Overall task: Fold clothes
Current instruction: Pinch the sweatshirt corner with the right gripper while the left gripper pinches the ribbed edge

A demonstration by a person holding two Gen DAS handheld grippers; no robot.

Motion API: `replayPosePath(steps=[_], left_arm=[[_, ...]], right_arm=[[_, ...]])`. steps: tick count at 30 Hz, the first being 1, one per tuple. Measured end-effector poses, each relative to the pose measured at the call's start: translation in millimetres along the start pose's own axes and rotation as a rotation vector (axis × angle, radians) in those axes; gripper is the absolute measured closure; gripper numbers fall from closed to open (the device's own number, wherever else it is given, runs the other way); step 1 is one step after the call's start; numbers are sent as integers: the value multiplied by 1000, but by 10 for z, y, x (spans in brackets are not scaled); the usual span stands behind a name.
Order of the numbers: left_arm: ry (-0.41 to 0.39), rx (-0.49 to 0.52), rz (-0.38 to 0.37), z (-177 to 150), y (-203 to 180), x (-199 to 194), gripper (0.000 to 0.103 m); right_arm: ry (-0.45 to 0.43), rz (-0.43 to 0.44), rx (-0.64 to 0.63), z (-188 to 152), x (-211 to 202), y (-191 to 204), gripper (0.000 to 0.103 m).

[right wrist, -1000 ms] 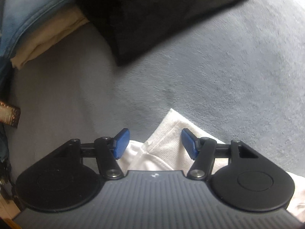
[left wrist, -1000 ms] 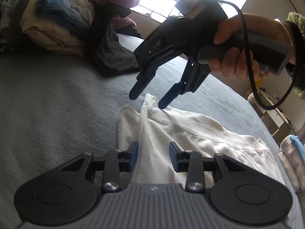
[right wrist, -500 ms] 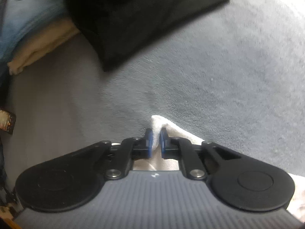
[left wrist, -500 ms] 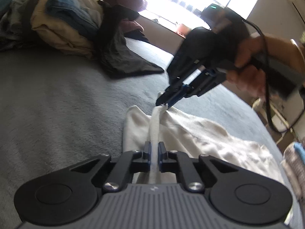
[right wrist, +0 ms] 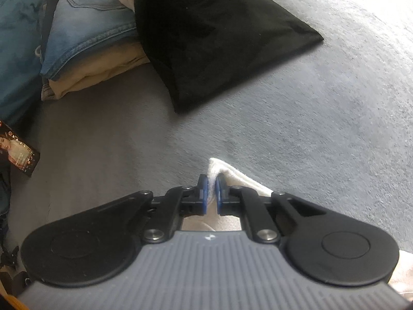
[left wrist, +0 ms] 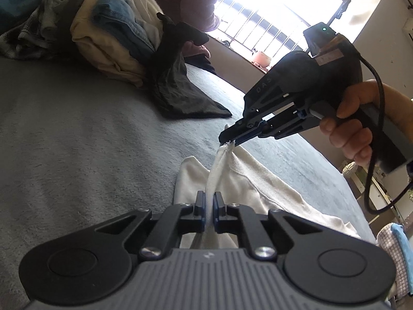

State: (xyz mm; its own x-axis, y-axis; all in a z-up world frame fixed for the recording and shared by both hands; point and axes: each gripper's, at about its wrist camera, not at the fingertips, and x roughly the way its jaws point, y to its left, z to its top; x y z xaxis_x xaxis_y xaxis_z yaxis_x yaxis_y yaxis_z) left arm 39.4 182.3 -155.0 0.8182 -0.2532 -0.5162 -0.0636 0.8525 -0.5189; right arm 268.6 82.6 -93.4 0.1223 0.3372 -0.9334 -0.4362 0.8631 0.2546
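Grey bedding [left wrist: 77,142] covered the whole working surface, and on it lay the white garment [left wrist: 258,188], spread flat toward the right of the left wrist view with one edge drawn up off the cover into a taut strip. That strip ran between the two tools — at its near end the left gripper [left wrist: 209,210] was clenched on it, the blue-lined fingers pressed together with only the fabric between them, and at its far end the right gripper [left wrist: 228,142] pinched the corner of the same edge, lifted clear of the bedding. From the right wrist camera the right gripper [right wrist: 211,191] showed the same clamp, a small white tip of the garment [right wrist: 219,166] poking out beyond the fingers with the grey bedding [right wrist: 309,129] below it. A person's hand [left wrist: 348,131] wrapped the handle of the right tool, a black cable looping down behind it. Farther back on the cover, well apart from the white piece, a black garment [right wrist: 219,38] lay crumpled, touching a stack of folded clothes [right wrist: 85,38] — blue denim over beige. A barred window [left wrist: 271,18] glared brightly behind, and a small printed card [right wrist: 19,152] lay at the left edge of the right wrist view
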Motion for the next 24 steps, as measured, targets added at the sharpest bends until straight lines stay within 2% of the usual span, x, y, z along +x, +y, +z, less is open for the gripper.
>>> replayPosePath(steps=[16, 24], left_arm=[[11, -37, 29, -35, 66, -102, 96], [39, -50, 54, -31, 92, -19, 96]], right_arm=[[8, 18, -18, 15, 208, 83, 98], [-8, 45, 24, -17, 384, 5, 98]])
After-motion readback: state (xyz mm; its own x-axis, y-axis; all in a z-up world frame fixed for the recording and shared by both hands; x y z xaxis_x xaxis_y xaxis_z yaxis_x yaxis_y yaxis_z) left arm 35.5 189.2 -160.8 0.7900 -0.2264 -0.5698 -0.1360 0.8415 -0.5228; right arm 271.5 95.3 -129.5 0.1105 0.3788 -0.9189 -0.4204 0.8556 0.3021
